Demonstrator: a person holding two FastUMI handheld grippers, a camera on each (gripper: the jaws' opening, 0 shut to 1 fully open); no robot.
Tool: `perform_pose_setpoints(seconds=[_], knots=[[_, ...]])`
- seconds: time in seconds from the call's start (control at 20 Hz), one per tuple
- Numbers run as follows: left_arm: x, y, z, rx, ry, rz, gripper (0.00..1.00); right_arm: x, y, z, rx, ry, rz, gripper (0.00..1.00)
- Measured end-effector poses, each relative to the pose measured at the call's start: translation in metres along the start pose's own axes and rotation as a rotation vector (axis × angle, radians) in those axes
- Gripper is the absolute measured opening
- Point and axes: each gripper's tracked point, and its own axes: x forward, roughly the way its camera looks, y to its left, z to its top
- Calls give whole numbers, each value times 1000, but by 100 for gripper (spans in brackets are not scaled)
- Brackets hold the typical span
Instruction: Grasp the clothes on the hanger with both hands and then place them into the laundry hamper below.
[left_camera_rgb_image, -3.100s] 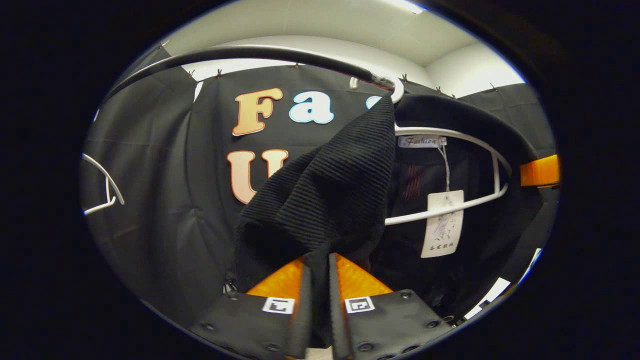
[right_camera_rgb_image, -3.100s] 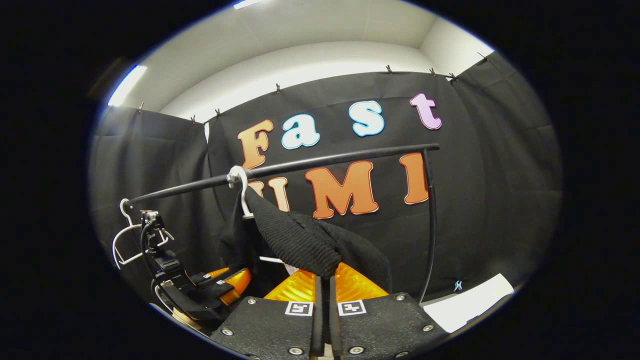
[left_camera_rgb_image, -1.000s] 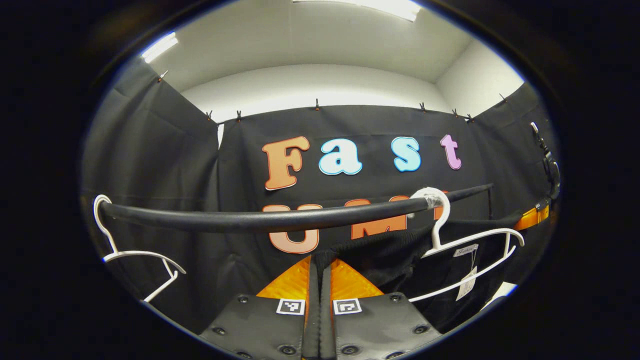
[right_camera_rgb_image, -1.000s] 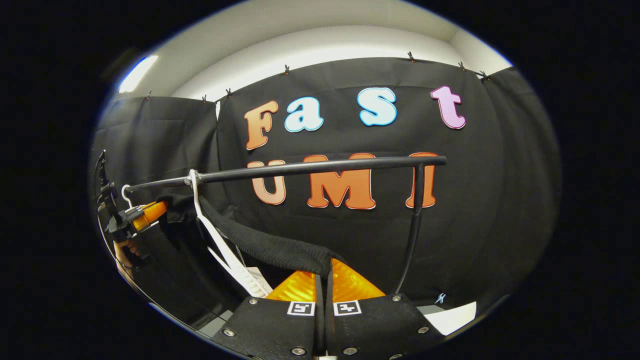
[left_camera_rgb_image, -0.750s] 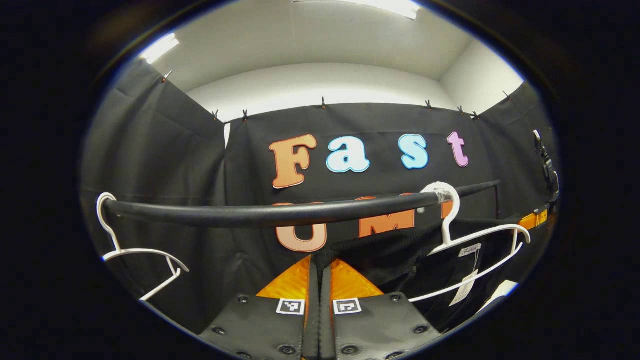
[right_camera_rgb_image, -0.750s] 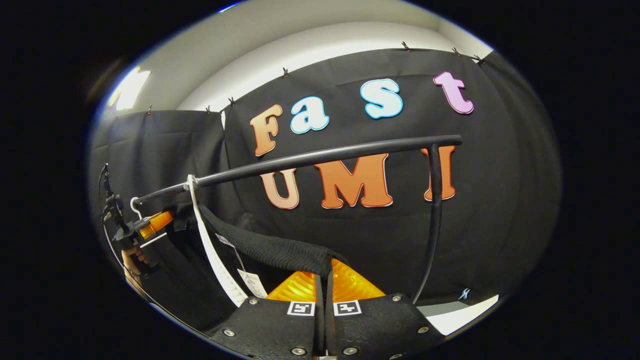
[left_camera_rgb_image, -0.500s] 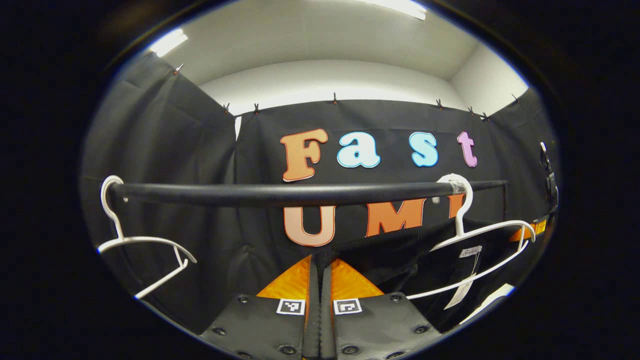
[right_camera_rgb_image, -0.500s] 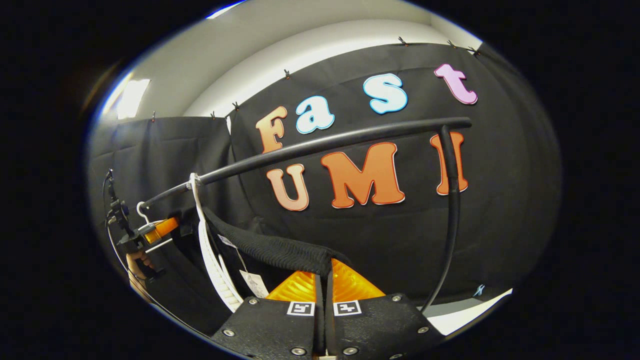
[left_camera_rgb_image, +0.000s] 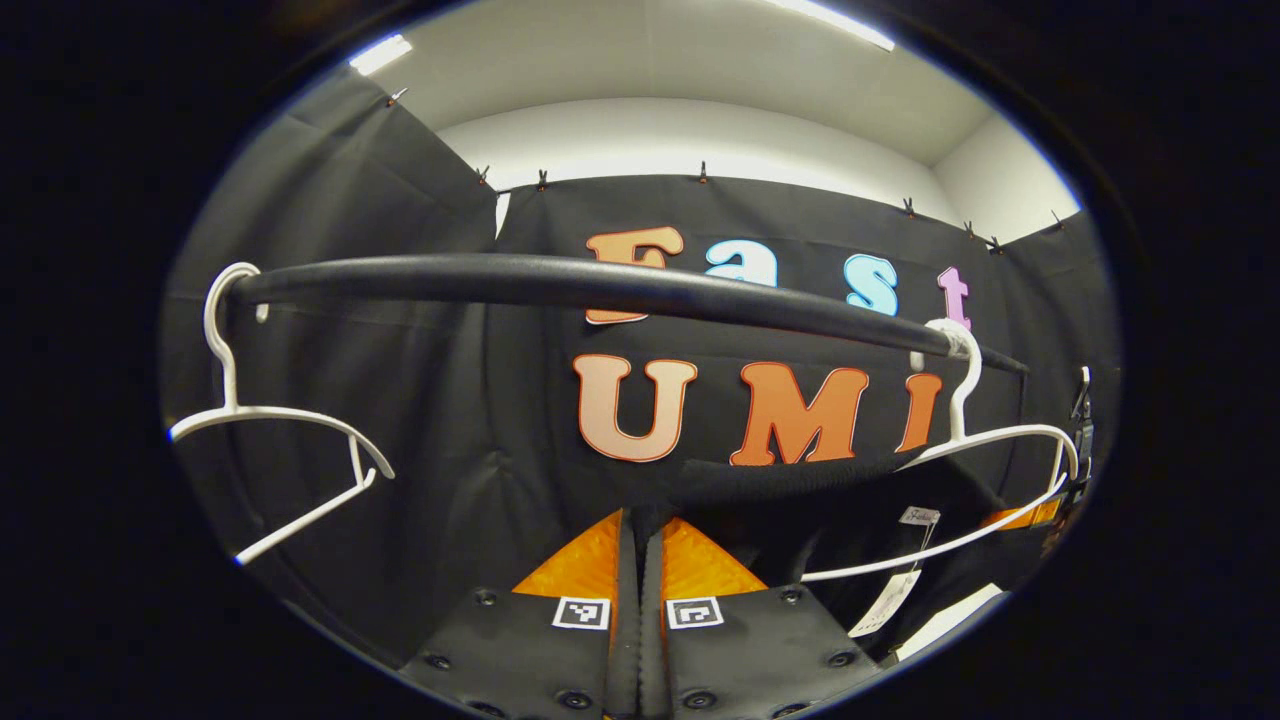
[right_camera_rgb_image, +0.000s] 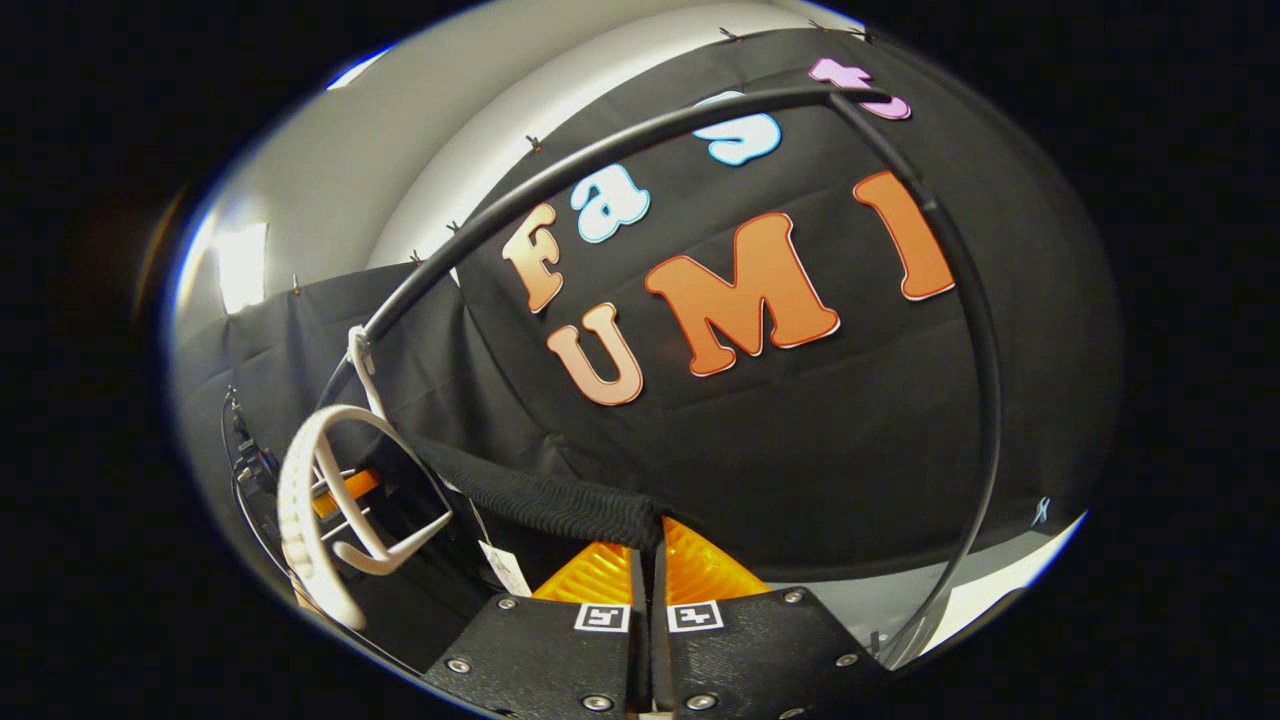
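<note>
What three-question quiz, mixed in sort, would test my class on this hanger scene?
1. True or false: both tongs, left and right, are shut on the garment.
2. How many white hangers hang on the rail?
3. The paper tag hangs: A) on the bare hanger, B) under the garment's hanger, C) on the rail.

Key: 1 true; 2 two; 3 B.

Small white sewn-in label (left_camera_rgb_image: 918, 516) and white paper hang tag (left_camera_rgb_image: 886, 603) on the black ribbed garment (left_camera_rgb_image: 790, 480), print too small to read, no other legible text
</note>
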Motion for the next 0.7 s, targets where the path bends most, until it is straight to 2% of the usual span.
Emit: perform_pose_setpoints(seconds=[0.15, 0.5, 0.55, 0.65, 0.7], knots=[[7, 8, -9, -2, 17, 22, 7, 22, -4, -31, 40, 40, -10, 0], [8, 32, -40, 116, 45, 88, 7, 47, 5, -75, 33, 83, -31, 0], [9, 33, -49, 122, 61, 89, 9, 47, 5, -82, 27, 91, -41, 0], [12, 38, -71, 97, 105, 92, 5, 53, 5, -95, 47, 112, -54, 0], [14, 46, -81, 94, 119, 105, 7, 56, 4, -101, 62, 116, -61, 0]])
